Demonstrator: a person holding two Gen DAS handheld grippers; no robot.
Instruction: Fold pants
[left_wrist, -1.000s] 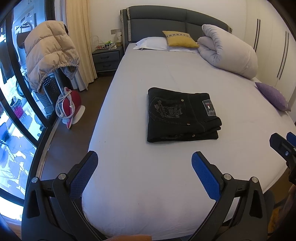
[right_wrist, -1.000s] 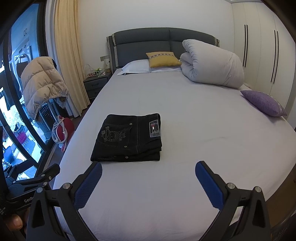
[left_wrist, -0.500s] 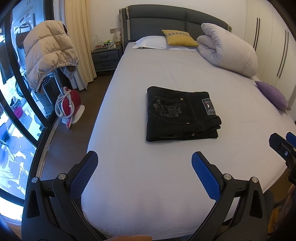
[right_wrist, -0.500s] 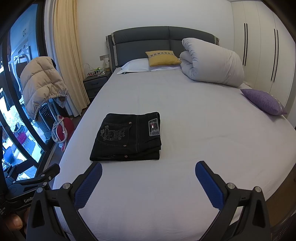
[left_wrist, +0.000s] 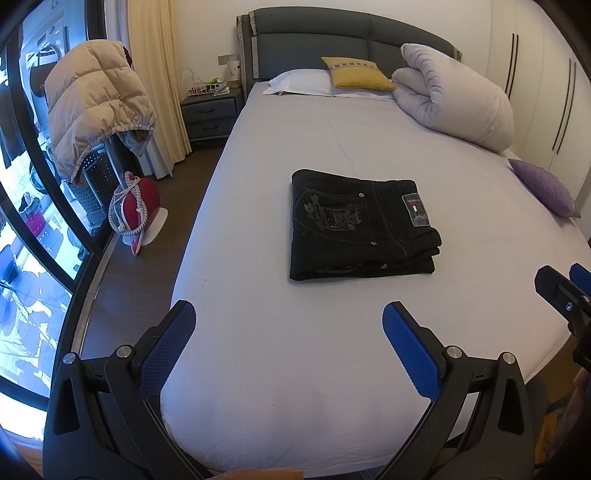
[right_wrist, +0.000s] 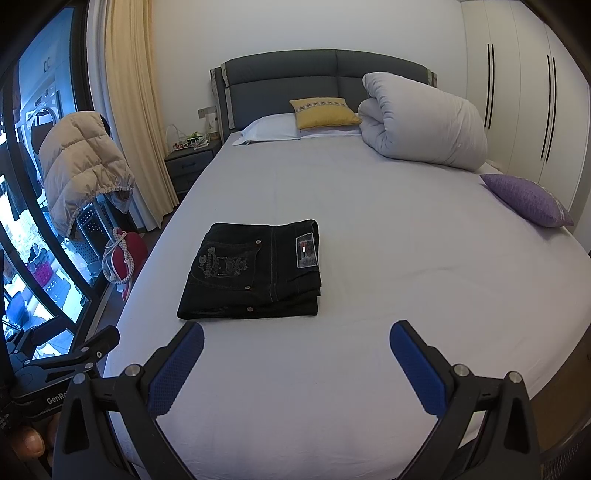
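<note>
one bed (left_wrist: 280, 354) fills both views, its pale sheet carrying a rolled duvet (left_wrist: 458, 99) at 1 o'clock and the folded black pants (left_wrist: 354, 225) near the middle, lying flat in a neat stack. left gripper (left_wrist: 288, 321) hovers at 6 o'clock, jaws spread wide, holding nothing, well apart from the pants. right gripper (right_wrist: 295, 339) is likewise wide and empty, near the stack's front edge. only the right view shows a fingertip (right_wrist: 31, 443) at 8 o'clock.

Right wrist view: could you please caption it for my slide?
Open right tool hovers over the bed, short of the folded black pants.
</note>
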